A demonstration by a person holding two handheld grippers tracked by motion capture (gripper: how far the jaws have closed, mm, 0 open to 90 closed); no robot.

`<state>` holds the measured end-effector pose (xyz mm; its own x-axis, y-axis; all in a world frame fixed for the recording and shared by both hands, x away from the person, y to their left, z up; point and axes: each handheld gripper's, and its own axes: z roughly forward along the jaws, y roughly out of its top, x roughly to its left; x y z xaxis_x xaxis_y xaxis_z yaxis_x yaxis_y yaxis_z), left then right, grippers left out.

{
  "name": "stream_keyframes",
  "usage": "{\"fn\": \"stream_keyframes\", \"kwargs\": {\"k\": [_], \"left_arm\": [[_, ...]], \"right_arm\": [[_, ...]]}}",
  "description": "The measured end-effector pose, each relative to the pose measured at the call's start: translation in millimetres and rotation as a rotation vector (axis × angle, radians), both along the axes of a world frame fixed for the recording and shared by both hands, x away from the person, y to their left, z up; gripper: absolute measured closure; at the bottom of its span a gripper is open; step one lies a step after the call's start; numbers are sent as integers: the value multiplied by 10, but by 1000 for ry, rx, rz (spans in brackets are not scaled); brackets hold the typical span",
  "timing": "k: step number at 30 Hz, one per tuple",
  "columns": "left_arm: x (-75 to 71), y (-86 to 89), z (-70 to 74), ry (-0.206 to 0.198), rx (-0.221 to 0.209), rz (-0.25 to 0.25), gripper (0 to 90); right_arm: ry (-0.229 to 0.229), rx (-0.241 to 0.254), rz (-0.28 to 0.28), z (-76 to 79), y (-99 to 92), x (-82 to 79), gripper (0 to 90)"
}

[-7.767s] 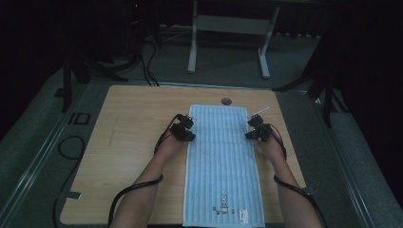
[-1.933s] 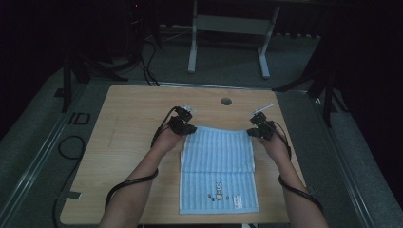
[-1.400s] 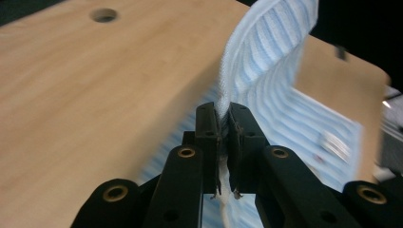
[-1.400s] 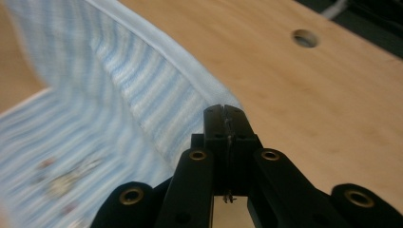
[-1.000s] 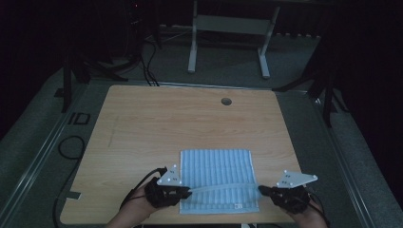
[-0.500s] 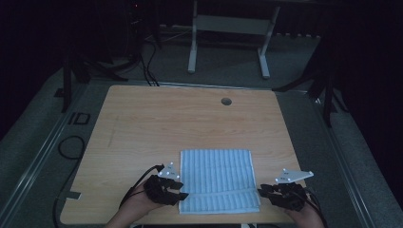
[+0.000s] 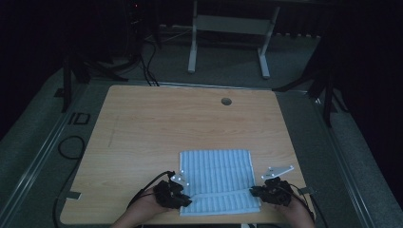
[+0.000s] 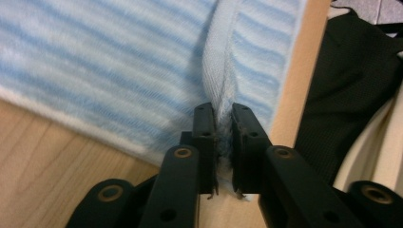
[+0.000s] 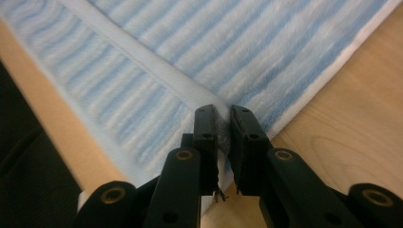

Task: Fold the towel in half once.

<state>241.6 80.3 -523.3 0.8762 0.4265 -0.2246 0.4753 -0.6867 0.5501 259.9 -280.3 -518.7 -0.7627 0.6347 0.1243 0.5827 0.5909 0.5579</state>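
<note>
Both grippers are clamped on the hem of the blue striped towel (image 7: 216,180), left gripper (image 7: 183,198) and right gripper (image 7: 256,192) at opposite ends, folded cloth lying between them. Looks soft, light and floppy, so pinching the hem corners makes sense.

- a light wooden table (image 7: 190,128) is seen from above, with a small round hole (image 7: 226,101) near its far edge.
- a blue striped towel (image 7: 216,173) is laid folded near the front edge, a pale hem band crossing its near part.
- the left gripper (image 7: 177,195) is set at the towel's left front corner, the right gripper (image 7: 263,192) at its right front corner.
- both are held by hands entering from the bottom.
- a white frame (image 7: 228,40) is seen on the floor beyond the table.
</note>
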Motion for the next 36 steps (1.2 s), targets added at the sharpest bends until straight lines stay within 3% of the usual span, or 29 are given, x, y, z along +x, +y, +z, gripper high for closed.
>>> {"fn": "stream_keyframes", "kwargs": {"k": [4, 6, 8, 10, 13, 17, 23, 27, 33, 36], "left_arm": [[-115, 14, 150, -14, -45, -49, 827], [-177, 26, 195, 30, -69, -103, 814], [-248, 29, 219, 49, -48, -175, 703], [-267, 52, 240, 44, -44, -166, 618], [-208, 107, 264, 30, -71, -108, 613], [-73, 91, 190, -25, -19, -8, 586], [170, 41, 9, -12, 4, 56, 545], [265, 21, -63, -18, 18, 86, 515], [335, 0, -109, -8, 33, 74, 516], [384, 14, -115, -9, 32, 76, 518]], "right_arm": [[-52, 31, 14, 208, -52, -190, 820], [-63, 52, 31, 299, -92, -330, 804], [-48, 55, 58, 346, -133, -473, 745], [-47, 54, 67, 368, -177, -591, 691], [-78, 50, 32, 416, -238, -643, 659], [-106, 38, -4, 413, -197, -514, 646], [-92, -19, 24, 214, 34, -173, 622], [-88, -46, 32, 124, 158, 13, 609], [-83, -120, 27, -42, 272, 274, 610], [-63, -127, 21, -120, 283, 363, 607]]}}
